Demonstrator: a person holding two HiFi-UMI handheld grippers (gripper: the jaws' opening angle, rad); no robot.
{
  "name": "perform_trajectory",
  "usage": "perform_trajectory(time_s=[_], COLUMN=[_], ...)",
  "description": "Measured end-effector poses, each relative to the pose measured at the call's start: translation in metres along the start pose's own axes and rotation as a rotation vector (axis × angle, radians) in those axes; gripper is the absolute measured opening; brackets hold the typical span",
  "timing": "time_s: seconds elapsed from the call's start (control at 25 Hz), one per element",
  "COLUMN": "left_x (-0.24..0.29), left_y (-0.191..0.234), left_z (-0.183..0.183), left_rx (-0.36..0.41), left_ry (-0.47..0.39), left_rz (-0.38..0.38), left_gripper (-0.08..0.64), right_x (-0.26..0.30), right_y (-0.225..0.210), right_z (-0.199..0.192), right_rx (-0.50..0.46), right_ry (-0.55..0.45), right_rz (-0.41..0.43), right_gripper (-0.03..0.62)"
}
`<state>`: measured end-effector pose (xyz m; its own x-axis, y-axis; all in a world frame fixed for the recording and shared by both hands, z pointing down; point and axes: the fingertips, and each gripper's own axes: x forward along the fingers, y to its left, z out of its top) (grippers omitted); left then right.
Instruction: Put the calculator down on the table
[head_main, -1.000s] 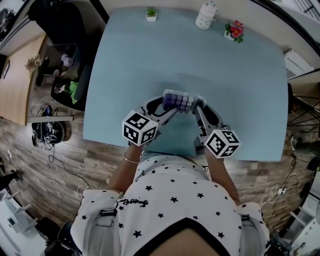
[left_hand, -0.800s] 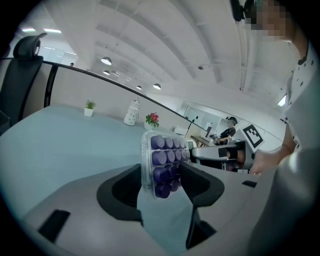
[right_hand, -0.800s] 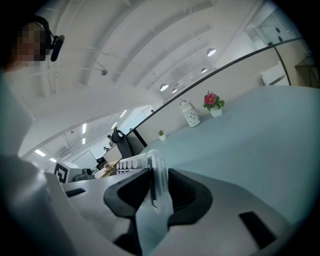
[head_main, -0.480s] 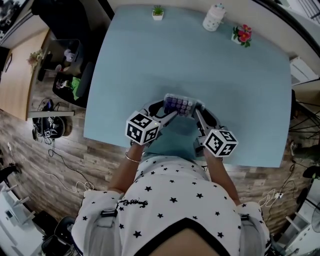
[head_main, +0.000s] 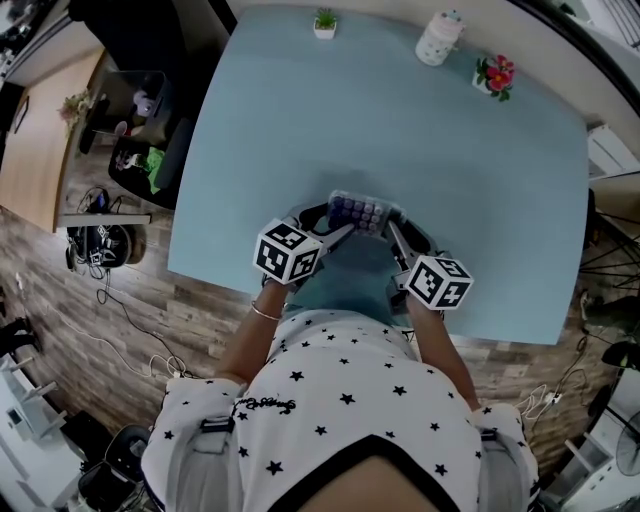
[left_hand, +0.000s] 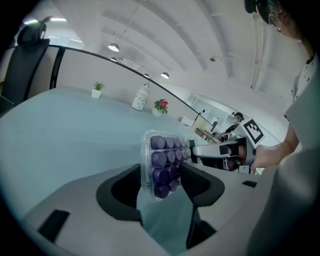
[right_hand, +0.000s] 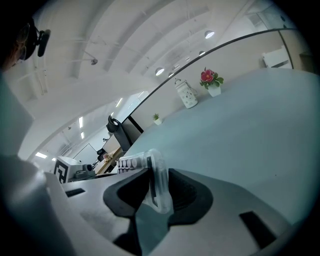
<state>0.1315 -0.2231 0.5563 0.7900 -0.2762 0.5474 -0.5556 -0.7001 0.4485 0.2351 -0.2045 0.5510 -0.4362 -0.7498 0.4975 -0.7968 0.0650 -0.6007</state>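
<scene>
The calculator (head_main: 358, 212), clear-cased with rows of purple keys, was held over the near part of the pale blue surface (head_main: 480, 180), with its keys turned upward. It was gripped at both ends. The left tongs (left_hand: 162, 175) were closed on its left end, with the dark pads pressed against either side of the case. The right tongs (right_hand: 155, 187) were closed in the same way on the opposite end, where the case was seen edge-on between the pads. Whether the calculator's underside touched the surface could not be told. Along the far edge, well apart from the calculator, a small potted plant (head_main: 325, 22), a white jar (head_main: 440, 38) and a pot of pink flowers (head_main: 497, 75) were set.
</scene>
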Motion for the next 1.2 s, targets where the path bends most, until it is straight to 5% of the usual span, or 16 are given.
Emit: perform_trajectory(time_s=[0.44, 1.2], left_x=[0.012, 0.017], left_y=[0.007, 0.009], left_z=[-0.016, -0.015], left_rx=[0.021, -0.009], left_ry=[0.095, 0.109], left_rz=[0.027, 0.050], left_gripper=[0.265, 0.288], right_x=[0.008, 0.019], right_y=[-0.007, -0.015], right_z=[-0.011, -0.006], right_rx=[-0.033, -0.171], right_ry=[0.062, 0.084], right_rz=[-0.013, -0.057], right_gripper=[0.120, 0.121])
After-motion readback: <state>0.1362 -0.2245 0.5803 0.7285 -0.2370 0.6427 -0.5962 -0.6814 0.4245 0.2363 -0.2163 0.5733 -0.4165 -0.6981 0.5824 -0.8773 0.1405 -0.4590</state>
